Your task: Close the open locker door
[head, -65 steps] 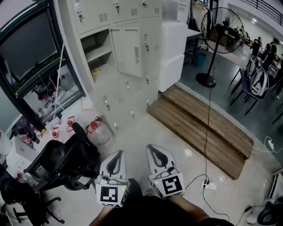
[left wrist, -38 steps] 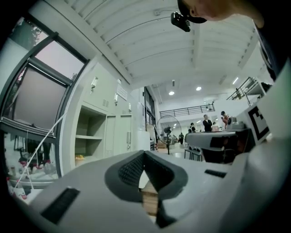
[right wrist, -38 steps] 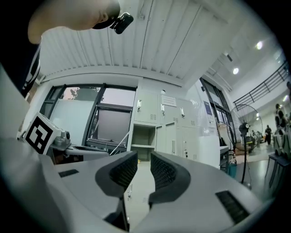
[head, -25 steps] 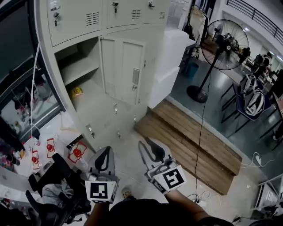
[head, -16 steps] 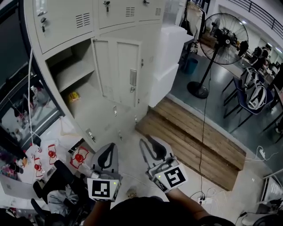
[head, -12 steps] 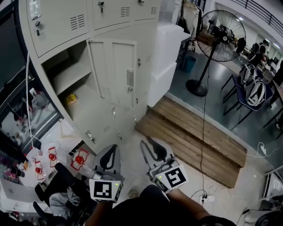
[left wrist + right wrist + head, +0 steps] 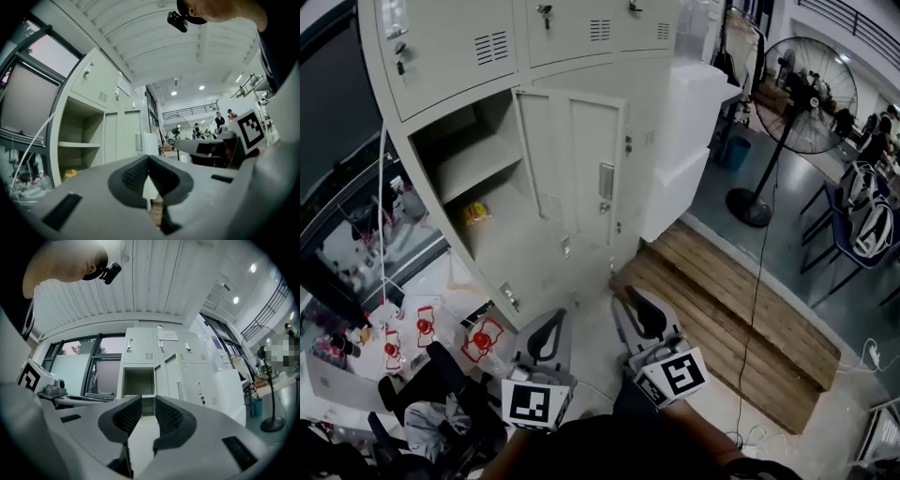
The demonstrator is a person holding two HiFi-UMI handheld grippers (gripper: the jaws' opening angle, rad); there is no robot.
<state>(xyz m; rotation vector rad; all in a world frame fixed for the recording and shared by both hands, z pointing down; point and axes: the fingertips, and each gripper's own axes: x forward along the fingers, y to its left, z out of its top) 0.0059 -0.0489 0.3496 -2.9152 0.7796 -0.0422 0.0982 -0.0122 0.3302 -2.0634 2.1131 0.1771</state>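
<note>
The grey locker bank fills the top of the head view. Its open door [image 7: 581, 164] swings out to the right of an open compartment [image 7: 473, 173], where a small yellow thing [image 7: 476, 214] lies on the lower shelf. My left gripper [image 7: 554, 317] is low in the view and well short of the lockers; its pads meet at the tips, empty. My right gripper [image 7: 630, 296] is beside it, open by a narrow gap with nothing between. In the right gripper view the gripper [image 7: 148, 401] points at the compartment [image 7: 138, 380] and the door [image 7: 174, 376]. The left gripper [image 7: 148, 159] sees the door [image 7: 123, 138] too.
A black office chair [image 7: 441, 398] and red items [image 7: 478, 339] on the floor are at the lower left. A low wooden platform [image 7: 741, 300] runs along the right, with a cable [image 7: 757, 281] over it. A standing fan [image 7: 806, 89] and white boxes [image 7: 698, 122] stand beyond.
In the head view the lockers have shifted to the right and look a little nearer. Both grippers keep the same posture low in front, jaws unchanged.
</note>
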